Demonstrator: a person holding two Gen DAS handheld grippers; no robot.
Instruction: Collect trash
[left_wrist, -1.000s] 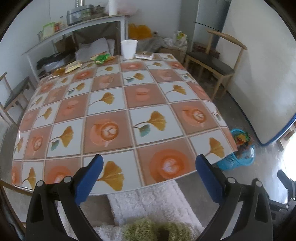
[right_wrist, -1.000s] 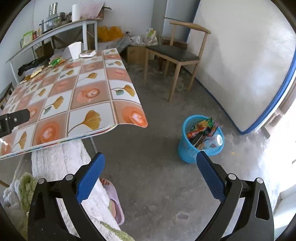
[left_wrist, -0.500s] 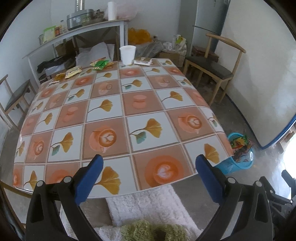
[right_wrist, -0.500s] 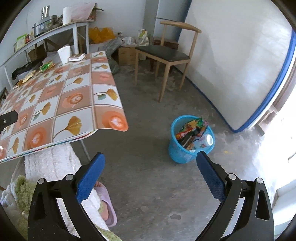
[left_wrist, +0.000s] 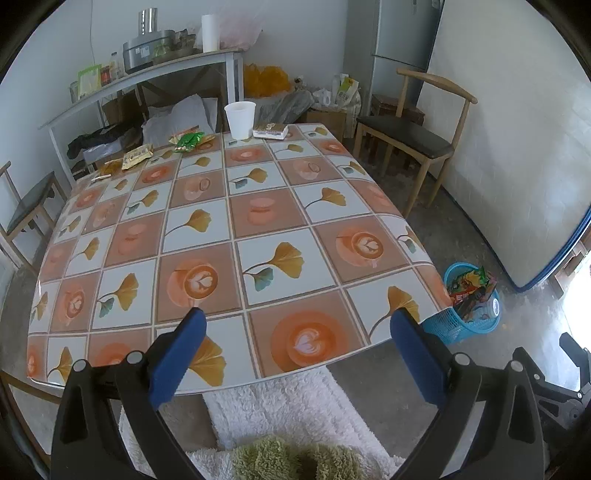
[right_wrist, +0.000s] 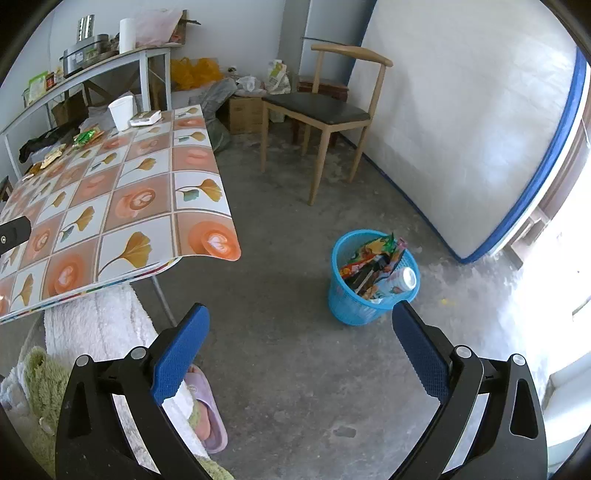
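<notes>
Both tools are empty. The left gripper (left_wrist: 293, 328) hangs with its jaws spread wide over the near edge of the table (left_wrist: 258, 221), and the right gripper (right_wrist: 299, 325) is likewise released, out over the floor with the blue basket (right_wrist: 341, 306) just ahead of it. The basket already holds wrappers and a bottle, so it is the drop point.

What remains lies well apart from both tools, along the table's far edge: a white paper cup (left_wrist: 240, 119), a small flat box (left_wrist: 270, 130) just beside it, a green wrapper (left_wrist: 189, 140), and a yellow wrapper (left_wrist: 137, 156) further left. A few smaller scraps seem to sit past that, though they are too small to tell.

The step in hand looks like a reach back for the next piece. To do it well, the left gripper should travel low across the cloth and take one item at a time. The wrappers lie flat, so the jaws should come down over a raised crease rather than scraping the glossy cover. The cup is light and upright; pinching its rim wall gently would keep it from tipping or crushing.
</notes>
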